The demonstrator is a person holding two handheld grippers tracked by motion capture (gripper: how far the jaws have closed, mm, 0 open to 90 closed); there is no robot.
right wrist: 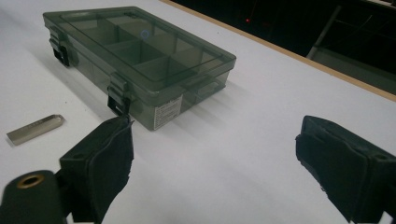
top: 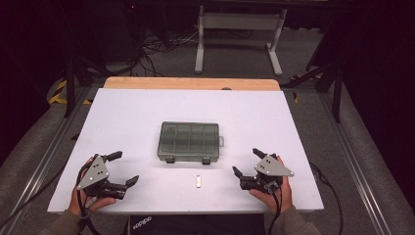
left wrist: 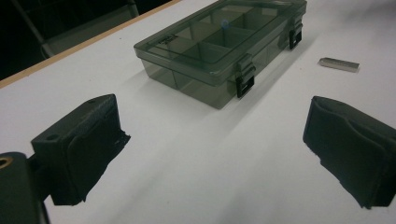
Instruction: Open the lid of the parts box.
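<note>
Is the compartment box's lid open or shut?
Shut: the compartment box lies flat with its lid down and both black latches fastened.

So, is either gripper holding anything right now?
Nothing is held: left gripper and right gripper are open, apart from the smoky plastic box.

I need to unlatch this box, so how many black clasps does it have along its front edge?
2. On the organizer box, the left clasp sits near the front-left corner and the right clasp near the front-right corner. Both look closed; other sides may hide more.
</note>
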